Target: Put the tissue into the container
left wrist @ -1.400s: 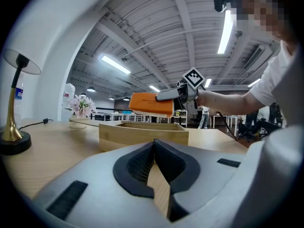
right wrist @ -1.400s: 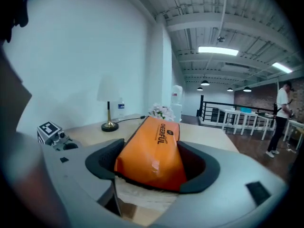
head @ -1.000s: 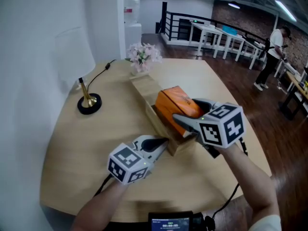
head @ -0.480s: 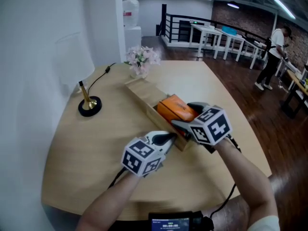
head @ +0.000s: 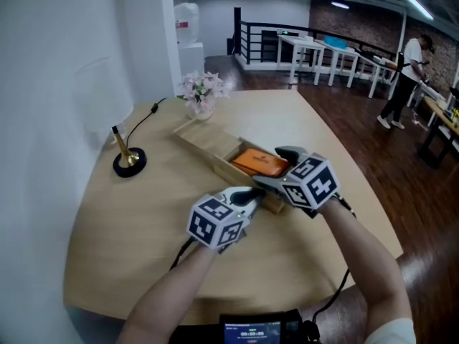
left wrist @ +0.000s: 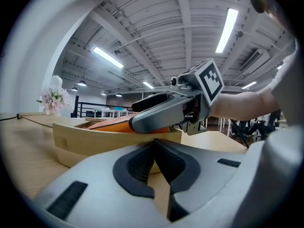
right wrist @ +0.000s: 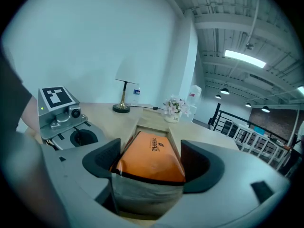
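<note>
An orange tissue pack [head: 259, 162] [right wrist: 152, 156] lies flat inside a long wooden box [head: 204, 143] [left wrist: 109, 139] on the round table. My right gripper [head: 276, 167] [right wrist: 152, 167] straddles the pack's near end. Its jaws are opening, with a pad on either side of the pack and little or no pressure on it. My left gripper [head: 249, 193] [left wrist: 154, 144] is shut with nothing between its tips. It sits at the box's near left corner, just below the right gripper's finger [left wrist: 161, 113]. The box wall hides the pack's underside.
A brass lamp base [head: 129, 162] with its cord stands at the table's left, and a small vase of pink flowers [head: 201, 92] sits beyond the box's far end. A white wall runs along the left. The table edge curves off to the right.
The pack has gone from tilted up above the box to lying flat inside it. The right jaws have spread wider. The left gripper has moved in to the box's near end.
</note>
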Tool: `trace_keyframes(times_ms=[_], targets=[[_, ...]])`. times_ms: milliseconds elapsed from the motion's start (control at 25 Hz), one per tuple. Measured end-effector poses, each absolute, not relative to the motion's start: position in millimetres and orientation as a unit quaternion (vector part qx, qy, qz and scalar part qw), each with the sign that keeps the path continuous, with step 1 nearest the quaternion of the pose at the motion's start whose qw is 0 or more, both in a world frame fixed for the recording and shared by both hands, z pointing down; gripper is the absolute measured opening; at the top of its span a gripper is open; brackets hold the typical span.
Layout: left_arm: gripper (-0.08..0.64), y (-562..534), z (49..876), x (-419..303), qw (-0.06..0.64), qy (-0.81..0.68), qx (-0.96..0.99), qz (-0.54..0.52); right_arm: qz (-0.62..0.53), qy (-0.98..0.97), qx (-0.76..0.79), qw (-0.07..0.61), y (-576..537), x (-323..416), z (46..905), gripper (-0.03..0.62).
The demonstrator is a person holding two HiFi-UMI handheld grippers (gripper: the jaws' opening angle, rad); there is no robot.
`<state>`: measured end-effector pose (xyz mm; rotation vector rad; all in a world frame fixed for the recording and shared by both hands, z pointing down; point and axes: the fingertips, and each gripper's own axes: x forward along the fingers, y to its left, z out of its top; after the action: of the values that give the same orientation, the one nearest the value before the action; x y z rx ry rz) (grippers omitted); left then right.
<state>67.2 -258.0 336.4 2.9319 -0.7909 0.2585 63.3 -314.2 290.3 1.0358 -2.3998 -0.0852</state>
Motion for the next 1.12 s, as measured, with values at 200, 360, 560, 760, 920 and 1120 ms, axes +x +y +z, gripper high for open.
trace_keyframes(times_ms=[200,360,560,760,920,1120], targets=[[0.008,-263,338,72,0.046,-0.263,0.96,0.086,-0.012,-0.891,0.4,0.217,-309,89,267,0.4],[0.006,-262,339,73,0.047,-0.265,0.959,0.088,0.021,-0.886,0.422,0.192,-304,126,266,0.4],[0.006,-240,327,49,0.033,-0.265,0.961,0.067,0.048,-0.87,0.459,0.177,-284,189,288,0.4],[0.006,-215,324,4,0.024,-0.274,0.96,0.059,0.09,-0.833,0.528,0.139,-285,252,337,0.4],[0.005,-211,335,-8,0.041,-0.275,0.957,0.081,0.128,-0.818,0.555,0.075,-287,274,343,0.395],[0.005,-210,334,-9,0.043,-0.277,0.956,0.083,0.13,-0.811,0.565,0.08,-290,276,345,0.392]])
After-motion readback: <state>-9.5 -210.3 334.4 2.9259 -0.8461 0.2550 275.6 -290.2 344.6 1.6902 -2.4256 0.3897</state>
